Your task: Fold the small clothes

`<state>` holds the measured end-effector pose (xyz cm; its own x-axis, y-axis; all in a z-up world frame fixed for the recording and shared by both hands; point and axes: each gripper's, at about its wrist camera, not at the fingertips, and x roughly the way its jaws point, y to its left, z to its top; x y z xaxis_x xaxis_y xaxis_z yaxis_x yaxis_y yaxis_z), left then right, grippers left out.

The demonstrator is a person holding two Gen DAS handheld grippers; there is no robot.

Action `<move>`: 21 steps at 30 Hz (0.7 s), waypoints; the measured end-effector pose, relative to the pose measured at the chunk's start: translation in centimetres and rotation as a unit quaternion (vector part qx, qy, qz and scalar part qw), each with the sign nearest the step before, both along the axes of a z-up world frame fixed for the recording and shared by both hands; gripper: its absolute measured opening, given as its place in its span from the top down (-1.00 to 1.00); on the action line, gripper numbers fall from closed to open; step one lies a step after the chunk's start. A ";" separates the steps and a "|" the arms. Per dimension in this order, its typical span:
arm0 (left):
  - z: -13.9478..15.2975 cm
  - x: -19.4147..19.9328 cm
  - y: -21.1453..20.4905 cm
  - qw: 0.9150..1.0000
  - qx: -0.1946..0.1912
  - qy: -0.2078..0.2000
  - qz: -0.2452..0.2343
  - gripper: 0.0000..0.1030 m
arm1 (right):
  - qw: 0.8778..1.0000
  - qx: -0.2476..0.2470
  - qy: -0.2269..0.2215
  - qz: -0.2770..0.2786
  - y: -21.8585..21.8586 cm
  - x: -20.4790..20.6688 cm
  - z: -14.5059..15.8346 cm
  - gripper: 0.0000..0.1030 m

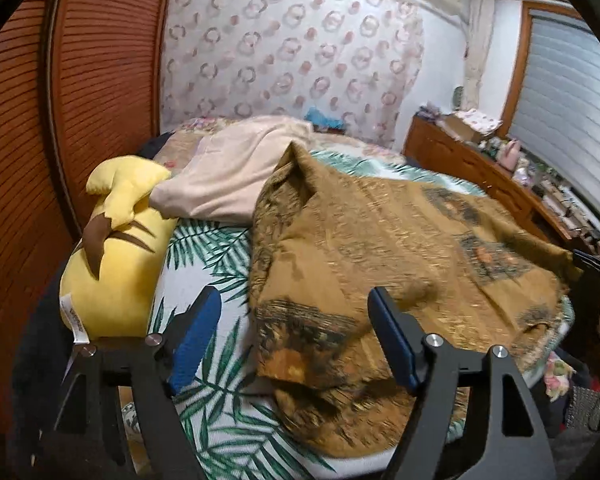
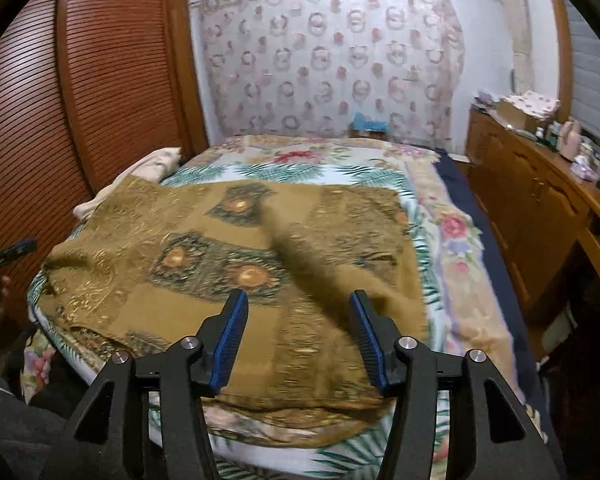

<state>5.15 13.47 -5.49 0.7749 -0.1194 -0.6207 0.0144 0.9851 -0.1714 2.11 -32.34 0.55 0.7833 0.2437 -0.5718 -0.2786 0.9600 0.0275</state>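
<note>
A mustard-brown patterned garment [image 1: 380, 248] lies spread and rumpled on the leaf-print bed sheet [image 1: 204, 248]. My left gripper [image 1: 296, 300] hovers over its near left edge, open, blue pads apart with nothing pressed between them. In the right wrist view the same garment [image 2: 228, 248] covers the near part of the bed, with a raised fold running toward the near right. My right gripper [image 2: 298, 300] stands open above that fold, pads clear of the cloth. The left gripper's blue tip [image 2: 20, 246] shows at the far left edge.
A yellow plush toy [image 1: 116, 256] and a pale beige cloth [image 1: 236, 172] lie at the bed's left side. Louvred wooden doors [image 1: 60, 120] stand on the left. A cluttered wooden dresser [image 2: 540, 200] runs along the right. A flowered curtain [image 2: 332, 60] hangs behind the bed.
</note>
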 end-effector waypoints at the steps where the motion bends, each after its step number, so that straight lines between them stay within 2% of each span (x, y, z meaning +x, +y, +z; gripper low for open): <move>1: -0.4 0.5 0.0 1.000 0.001 0.008 0.002 -0.48 | 1.000 -0.002 0.003 0.005 0.5 0.2 -0.5 -0.10; 9: -3.1 2.6 0.4 0.998 -0.009 0.062 0.006 -0.48 | 0.999 -0.020 0.030 0.030 3.2 2.3 -3.4 -0.15; 21: -4.0 2.7 0.2 0.998 -0.002 0.070 -0.001 -0.48 | 0.997 -0.042 0.048 0.034 4.9 3.6 -5.2 -0.19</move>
<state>7.86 13.63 -9.52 0.6805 -0.1236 -0.7223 -0.0077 0.9844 -0.1758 5.66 -27.46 -4.66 0.7075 0.2432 -0.6635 -0.3436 0.9388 -0.0222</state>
